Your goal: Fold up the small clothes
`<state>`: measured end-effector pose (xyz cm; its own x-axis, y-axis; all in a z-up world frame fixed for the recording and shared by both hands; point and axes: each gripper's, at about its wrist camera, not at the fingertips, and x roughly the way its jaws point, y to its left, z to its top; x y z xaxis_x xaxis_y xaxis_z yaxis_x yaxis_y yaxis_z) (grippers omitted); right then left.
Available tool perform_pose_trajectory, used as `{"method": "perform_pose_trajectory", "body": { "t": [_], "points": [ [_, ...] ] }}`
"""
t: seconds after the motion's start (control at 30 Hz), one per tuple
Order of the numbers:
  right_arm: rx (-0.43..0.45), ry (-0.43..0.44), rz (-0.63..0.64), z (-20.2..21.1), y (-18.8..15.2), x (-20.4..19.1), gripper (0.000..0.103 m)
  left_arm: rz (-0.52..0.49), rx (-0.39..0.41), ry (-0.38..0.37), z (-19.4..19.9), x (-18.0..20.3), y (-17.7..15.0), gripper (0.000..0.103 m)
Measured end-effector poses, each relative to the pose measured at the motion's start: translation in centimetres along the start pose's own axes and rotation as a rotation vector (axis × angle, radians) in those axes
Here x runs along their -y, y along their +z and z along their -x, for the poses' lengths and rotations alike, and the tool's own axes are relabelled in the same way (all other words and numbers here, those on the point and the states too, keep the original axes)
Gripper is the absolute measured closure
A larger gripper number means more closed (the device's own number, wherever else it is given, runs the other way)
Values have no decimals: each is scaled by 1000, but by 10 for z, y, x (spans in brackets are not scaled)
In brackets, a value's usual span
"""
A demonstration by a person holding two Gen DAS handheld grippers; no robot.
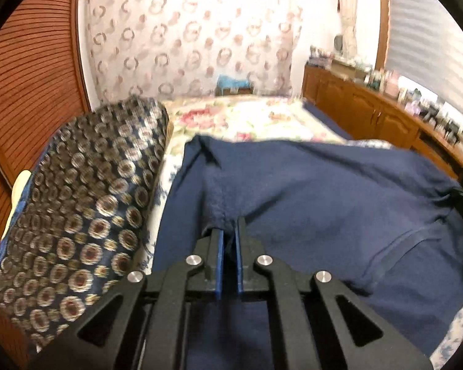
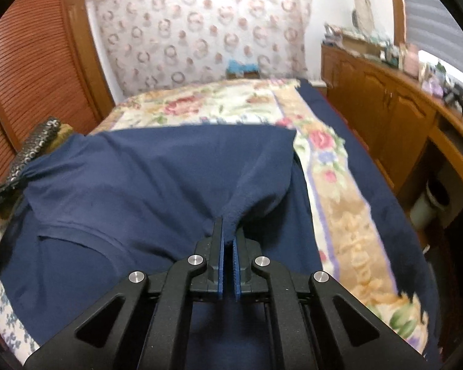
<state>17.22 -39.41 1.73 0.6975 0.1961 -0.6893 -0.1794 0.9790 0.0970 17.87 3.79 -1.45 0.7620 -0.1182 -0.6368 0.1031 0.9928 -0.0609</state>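
I have both my left gripper (image 1: 230, 228) and right gripper (image 2: 230, 229) pinched on the soft navy-blue cotton garment (image 1: 308, 197), lifted off the floral bedspread (image 2: 348, 215); I judge the folding barely begun.

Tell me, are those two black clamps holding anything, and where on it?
Both hold the navy garment. The left gripper pinches a bunched fold; the right gripper pinches another fold. Which part each fold is cannot be told.

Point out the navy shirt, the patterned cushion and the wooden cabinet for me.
navy shirt (image 1: 308, 185): left wrist view, on its raised middle cloth.
patterned cushion (image 1: 86, 191): left wrist view, on its circle-patterned top face.
wooden cabinet (image 2: 382, 114): right wrist view, on a door panel.
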Motion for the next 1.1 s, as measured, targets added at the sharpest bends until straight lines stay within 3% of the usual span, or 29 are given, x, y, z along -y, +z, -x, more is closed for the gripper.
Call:
{"method": "perform_pose_trajectory", "body": {
  "t": [0.27, 0.53, 0.83, 1.1],
  "points": [
    [95, 33, 40, 49, 13, -10, 102, 5, 104, -55, 52, -6, 11, 100],
    [119, 53, 76, 102, -9, -13, 102, 8, 119, -87, 93, -24, -20, 100],
    [100, 85, 82, 133, -46, -20, 102, 18, 75, -83, 120, -30, -63, 99],
    [-42, 80, 69, 109, -93, -20, 101, 1, -70, -59, 99, -29, -101, 93]
  ]
}}
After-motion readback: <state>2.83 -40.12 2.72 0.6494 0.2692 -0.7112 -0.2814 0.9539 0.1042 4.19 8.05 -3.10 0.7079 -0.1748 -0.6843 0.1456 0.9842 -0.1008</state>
